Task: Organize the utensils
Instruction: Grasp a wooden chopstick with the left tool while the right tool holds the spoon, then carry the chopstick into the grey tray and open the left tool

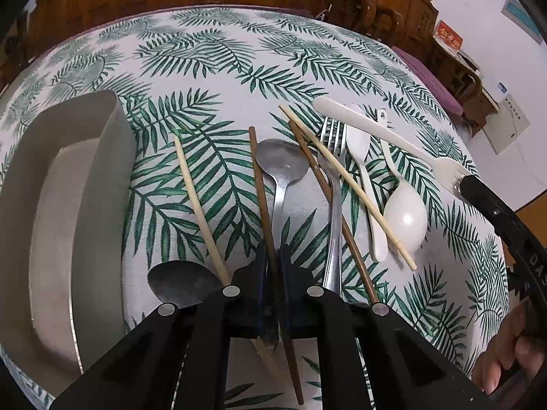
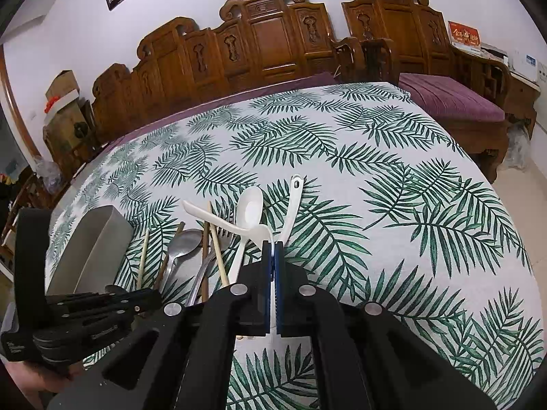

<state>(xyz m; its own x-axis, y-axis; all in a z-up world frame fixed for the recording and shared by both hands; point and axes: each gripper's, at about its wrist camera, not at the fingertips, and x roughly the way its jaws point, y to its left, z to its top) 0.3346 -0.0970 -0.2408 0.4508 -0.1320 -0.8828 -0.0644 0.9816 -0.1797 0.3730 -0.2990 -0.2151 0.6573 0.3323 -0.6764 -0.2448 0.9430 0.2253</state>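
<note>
Even, soft indoor light fills both views, casting only faint shadows under the utensils. A white spoon (image 1: 405, 220) carries a small glare spot. Fisheye bending curves the worktop (image 2: 393, 184) edges, dark vignettes fill the corners, and focus stays fairly sharp.

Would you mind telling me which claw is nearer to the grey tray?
Left. The left claw, shut on a dark brown chopstick, sits just right of the grey tray. The right claw grips the white plastic fork beyond the utensil pile.
</note>
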